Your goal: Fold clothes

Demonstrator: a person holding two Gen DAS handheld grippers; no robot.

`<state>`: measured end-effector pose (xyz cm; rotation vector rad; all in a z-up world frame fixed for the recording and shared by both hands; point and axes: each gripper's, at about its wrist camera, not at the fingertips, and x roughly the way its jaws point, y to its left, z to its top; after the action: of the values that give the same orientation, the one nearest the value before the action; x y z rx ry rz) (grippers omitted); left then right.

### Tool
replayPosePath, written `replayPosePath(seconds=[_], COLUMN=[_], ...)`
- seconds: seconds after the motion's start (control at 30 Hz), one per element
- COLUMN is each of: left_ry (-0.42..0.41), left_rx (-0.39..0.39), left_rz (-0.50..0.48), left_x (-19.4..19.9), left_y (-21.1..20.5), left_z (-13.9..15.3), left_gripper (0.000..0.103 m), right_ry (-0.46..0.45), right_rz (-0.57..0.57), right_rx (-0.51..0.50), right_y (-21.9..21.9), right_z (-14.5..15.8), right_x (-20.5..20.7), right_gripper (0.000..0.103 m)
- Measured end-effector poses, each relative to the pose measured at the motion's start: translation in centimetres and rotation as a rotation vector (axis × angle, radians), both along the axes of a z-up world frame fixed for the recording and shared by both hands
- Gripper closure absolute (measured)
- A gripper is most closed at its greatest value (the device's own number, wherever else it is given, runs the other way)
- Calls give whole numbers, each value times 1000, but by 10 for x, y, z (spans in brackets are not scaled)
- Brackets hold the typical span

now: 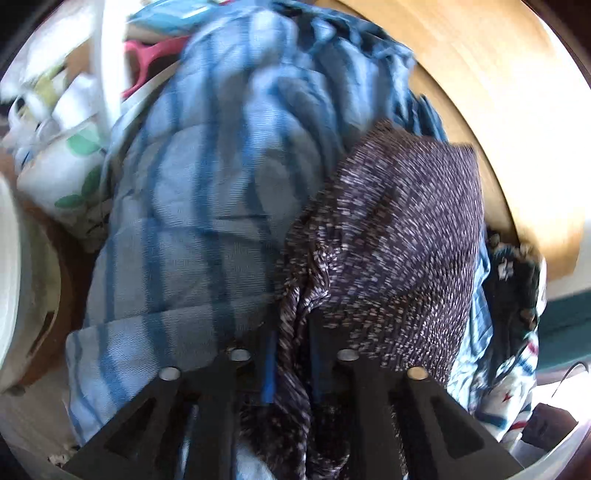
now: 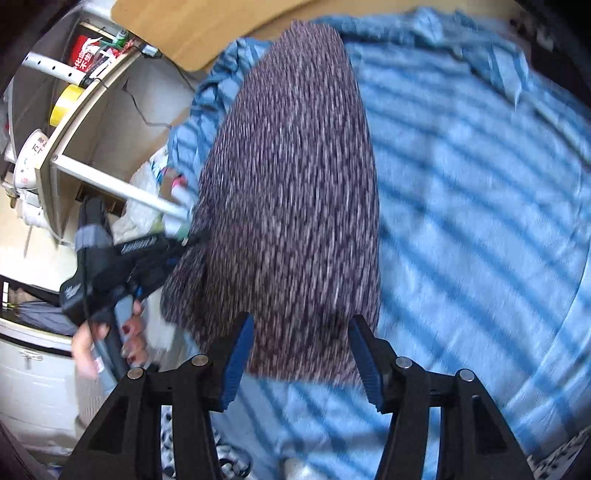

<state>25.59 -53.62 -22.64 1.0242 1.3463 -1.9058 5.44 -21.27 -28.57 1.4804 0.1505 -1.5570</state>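
A dark purple speckled garment (image 1: 388, 240) (image 2: 288, 184) lies as a long folded strip on a blue striped cloth (image 1: 207, 184) (image 2: 480, 221). My left gripper (image 1: 291, 365) has a bunched fold of the speckled garment between its blue pads, which stand a little apart and do not visibly clamp it. In the right wrist view the left gripper (image 2: 186, 242), held by a hand (image 2: 92, 343), meets the garment's left edge. My right gripper (image 2: 301, 354) is wide open above the garment's near end, and its pads (image 2: 238, 362) touch nothing.
The wooden tabletop (image 1: 498, 92) (image 2: 192, 29) shows beyond the cloths. A leaf-print cloth (image 1: 66, 166) and a pink hanger (image 1: 147, 55) lie to the left. A white star-print garment (image 1: 509, 376) hangs at the right. A shelf unit with a yellow tape roll (image 2: 62, 99) stands beside the table.
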Motion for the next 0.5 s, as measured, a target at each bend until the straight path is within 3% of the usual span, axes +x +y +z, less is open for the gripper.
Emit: replayPosePath(seconds=[0.03,0.07,0.13,0.2,0.27,0.33,0.4,0.43,0.5], left_ry=[8,29,131,227,299,316,308,289,259], left_rx=[22,47,50,15,-45,-71,-85,-85,-70], left_rz=[57,148,247,271,168,62,-37,-70,-109], left_x=[3,20,55,80,64,52,36,20,-7], left_y=[3,9,14,25,39,55,73,75,75], left_z=[6,8,23,44,65,77,84,83,77], left_gripper=[66,62,62,62,62,62,75,92,96], right_ry=[32,62,57,20,-18,-5,-8,-24,-29], right_rz=[2,3,-14,-44,-44,38,59,42,-33], right_rx=[8,16,50,56,81,192,240,235,205], right_y=[-3,-6,-9,-8,-6,-9,-5,-1,9], right_z=[1,2,-2,-4,-12,-26,-31,-29,-13], right_x=[0,0,-1,4,12,31,42,43,35], right_gripper=[44,44,44,44,44,44,47,49,54])
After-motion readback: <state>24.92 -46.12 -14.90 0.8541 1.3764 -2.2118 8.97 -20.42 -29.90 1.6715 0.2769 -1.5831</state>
